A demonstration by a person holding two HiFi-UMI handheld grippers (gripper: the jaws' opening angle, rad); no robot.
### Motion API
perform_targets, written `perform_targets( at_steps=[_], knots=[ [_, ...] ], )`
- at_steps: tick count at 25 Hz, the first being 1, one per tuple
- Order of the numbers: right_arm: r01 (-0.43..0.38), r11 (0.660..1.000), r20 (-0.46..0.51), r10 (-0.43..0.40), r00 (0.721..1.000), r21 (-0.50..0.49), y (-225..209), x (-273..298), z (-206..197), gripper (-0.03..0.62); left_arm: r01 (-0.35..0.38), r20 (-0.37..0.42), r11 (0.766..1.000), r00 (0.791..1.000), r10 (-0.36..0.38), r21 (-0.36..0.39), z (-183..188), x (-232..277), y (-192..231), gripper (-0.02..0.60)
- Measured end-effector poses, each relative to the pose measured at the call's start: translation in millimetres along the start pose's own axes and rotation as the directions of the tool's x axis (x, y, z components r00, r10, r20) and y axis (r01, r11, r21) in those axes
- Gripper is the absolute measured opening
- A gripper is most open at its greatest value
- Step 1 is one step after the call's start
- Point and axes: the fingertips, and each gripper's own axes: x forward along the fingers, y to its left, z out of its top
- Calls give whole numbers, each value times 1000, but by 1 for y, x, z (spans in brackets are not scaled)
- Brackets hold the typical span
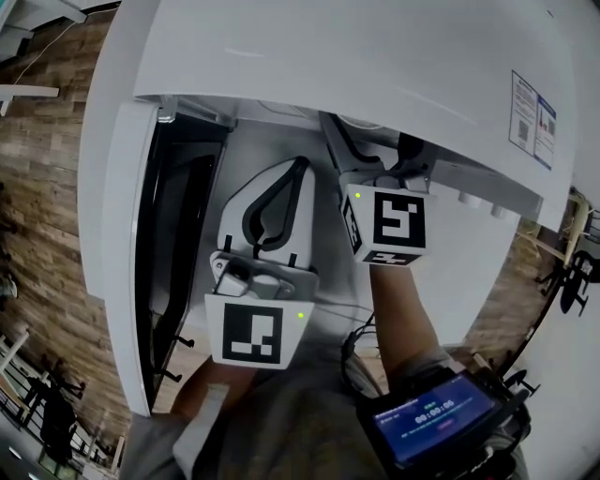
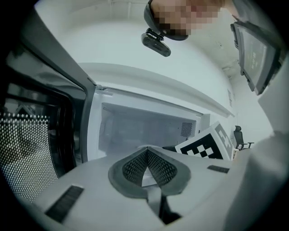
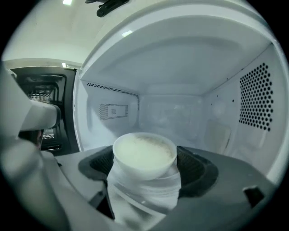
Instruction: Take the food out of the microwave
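One sticker (image 1: 532, 120) sits at 2 o'clock on the microwave (image 1: 281, 56), its print too small to read. One cup (image 3: 144, 151) of pale food is inside the cavity, and your right hand-held gripper (image 3: 145, 163) clamps it on both sides. Your left hand-held gripper (image 2: 147, 151), at 8 o'clock from the right one, is closed and empty.

A brown wood-plank floor (image 1: 47, 178) spreads around, with white tables (image 1: 33, 11) at its far left, dark chairs (image 1: 574, 277) at the right edge, a black office chair (image 2: 238, 135) against a white wall (image 2: 247, 108), and a bright ceiling light (image 3: 67, 2) overhead.
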Motion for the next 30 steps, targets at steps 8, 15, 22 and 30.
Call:
perform_targets(
  at_steps=[8, 15, 22, 30],
  knots=[
    [-16, 1000, 3, 16, 1000, 24, -1, -3, 6, 513, 24, 5, 1000, 1000, -24, -1, 1, -5, -7, 6],
    [-31, 999, -6, 31, 1000, 10, 1, 17, 9, 535, 28, 10, 1000, 1000, -28, -10, 2, -2, -3, 6],
    [-28, 999, -4, 28, 1000, -24, 3, 19, 5, 529, 26, 2, 1000, 1000, -26, -14, 2, -4, 1, 6],
    [-24, 999, 58, 27, 998, -47, 7, -5, 15, 528, 24, 10, 1000, 1000, -24, -9, 3, -16, -2, 6]
  ],
)
